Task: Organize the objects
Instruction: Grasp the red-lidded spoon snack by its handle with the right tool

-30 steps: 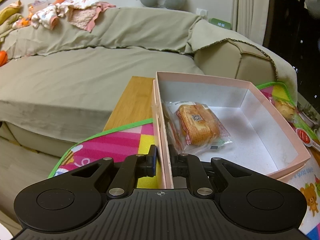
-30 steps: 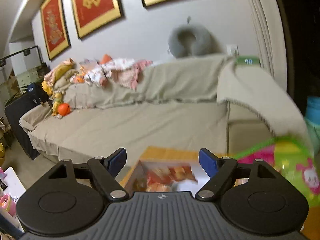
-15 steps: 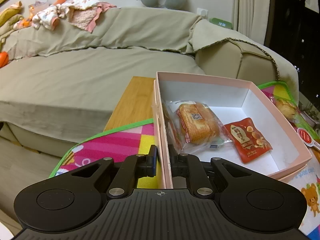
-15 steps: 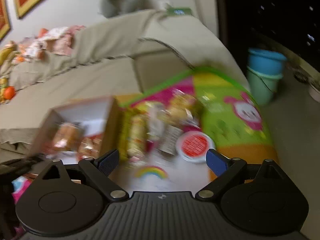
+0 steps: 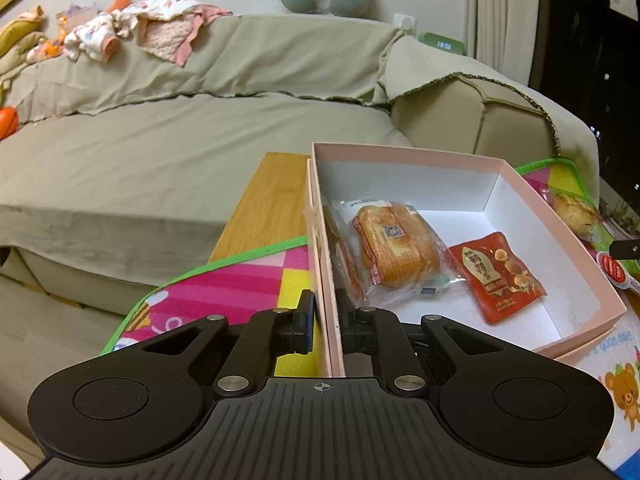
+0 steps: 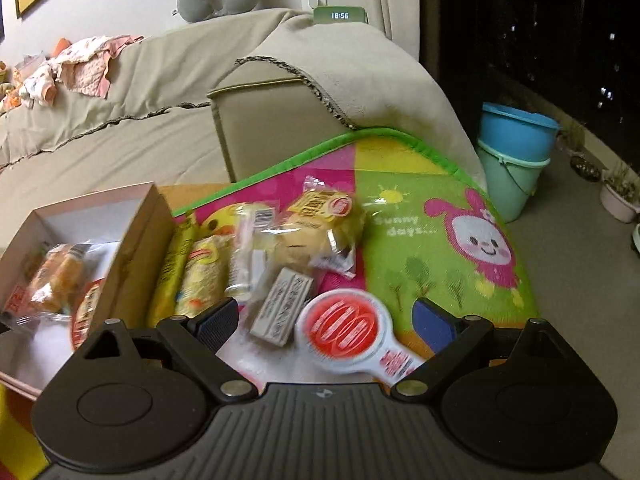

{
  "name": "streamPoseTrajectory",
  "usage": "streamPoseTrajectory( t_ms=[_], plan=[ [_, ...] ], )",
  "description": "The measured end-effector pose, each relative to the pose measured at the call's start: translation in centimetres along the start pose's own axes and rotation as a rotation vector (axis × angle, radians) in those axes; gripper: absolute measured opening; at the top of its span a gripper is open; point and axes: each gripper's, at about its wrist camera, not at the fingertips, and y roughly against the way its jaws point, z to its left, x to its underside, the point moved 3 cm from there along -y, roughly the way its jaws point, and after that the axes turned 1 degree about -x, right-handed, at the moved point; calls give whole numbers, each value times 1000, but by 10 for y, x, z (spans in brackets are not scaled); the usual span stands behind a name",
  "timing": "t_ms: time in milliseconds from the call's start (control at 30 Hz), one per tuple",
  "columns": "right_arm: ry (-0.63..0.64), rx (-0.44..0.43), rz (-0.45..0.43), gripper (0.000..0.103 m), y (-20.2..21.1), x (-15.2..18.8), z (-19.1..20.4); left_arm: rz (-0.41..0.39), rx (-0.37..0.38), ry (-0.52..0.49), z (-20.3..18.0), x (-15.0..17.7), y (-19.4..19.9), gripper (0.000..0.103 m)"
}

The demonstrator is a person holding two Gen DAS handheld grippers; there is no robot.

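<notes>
Your left gripper (image 5: 325, 322) was clamped on the near wall of the pink box (image 5: 408, 156), one finger outside and one inside. The box sat on the bright play mat (image 5: 240, 280) at the edge of a wooden table (image 5: 268, 196), in front of the couch (image 5: 160, 152). Inside it lay a wrapped bread roll (image 5: 394, 248) and, just to its right, a red snack packet (image 5: 494, 276), the two touching at the wrapper's edge.

Your right gripper (image 6: 326, 322) stood wide apart with nothing pressed between its fingers, poised over the loose snacks on the mat beside the box. Between the blue pads lay a round red-and-white lidded cup (image 6: 348, 328) and a grey-white packet (image 6: 282, 306) (both a little blurred). Farther back were a wrapped bun (image 6: 320, 228) and yellow packets (image 6: 200, 272) lined up against the box's outer wall.
</notes>
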Motion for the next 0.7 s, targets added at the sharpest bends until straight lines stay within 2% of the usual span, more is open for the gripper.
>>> streamPoseTrajectory(
  t_ms=[100,267,467,533,633,700],
  plan=[
    [-69,-31,28,94,-10,2,-25,0,0,0,0,0,0,12],
    [-222,-120,86,94,-8,26,-52,0,0,0,0,0,0,12],
    [-106,-209,109,94,18,47,-24,0,-1,-2,0,0,0,12],
    [-46,-173,89,94,22,48,-14,1,-2,-2,0,0,0,12],
    [53,-48,32,94,21,43,-6,1,-2,-2,0,0,1,12],
    [107,-3,16,94,15,39,-2,1,-2,-1,0,0,0,12]
  ],
)
